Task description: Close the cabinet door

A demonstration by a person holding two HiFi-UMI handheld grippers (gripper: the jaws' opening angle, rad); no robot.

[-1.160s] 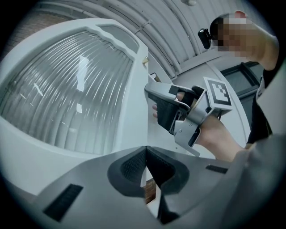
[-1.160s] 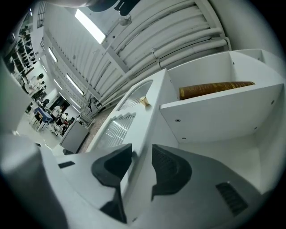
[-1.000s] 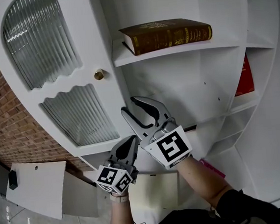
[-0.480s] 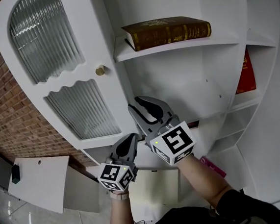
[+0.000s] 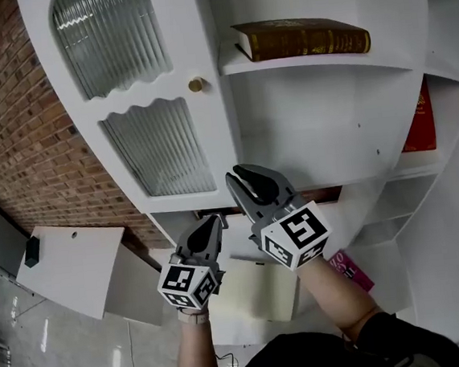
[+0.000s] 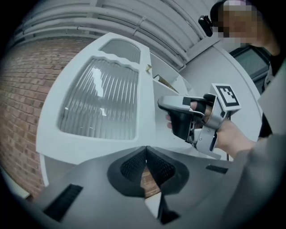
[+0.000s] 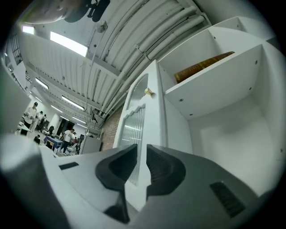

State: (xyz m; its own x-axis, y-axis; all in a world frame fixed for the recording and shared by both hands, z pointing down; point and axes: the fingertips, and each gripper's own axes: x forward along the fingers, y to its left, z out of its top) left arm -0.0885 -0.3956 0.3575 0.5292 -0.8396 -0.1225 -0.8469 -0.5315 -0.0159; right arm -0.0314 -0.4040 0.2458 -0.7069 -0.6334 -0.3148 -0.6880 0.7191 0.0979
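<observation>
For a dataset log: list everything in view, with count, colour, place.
cabinet: 1, white, ahead
cabinet door: 1, white, ribbed glass, open at left
knob: 1, brass, on door
brown book: 1, brown, flat on upper shelf
red book: 1, red, right compartment
pink item: 1, pink, low right shelf
cream sheet: 1, cream, below grippers
brick wall: 1, red-brown, left
white panel: 1, white, lower left
left gripper: 1, grey, fingers shut, empty
right gripper: 1, grey, fingers just closing to a slit, nothing gripped
</observation>
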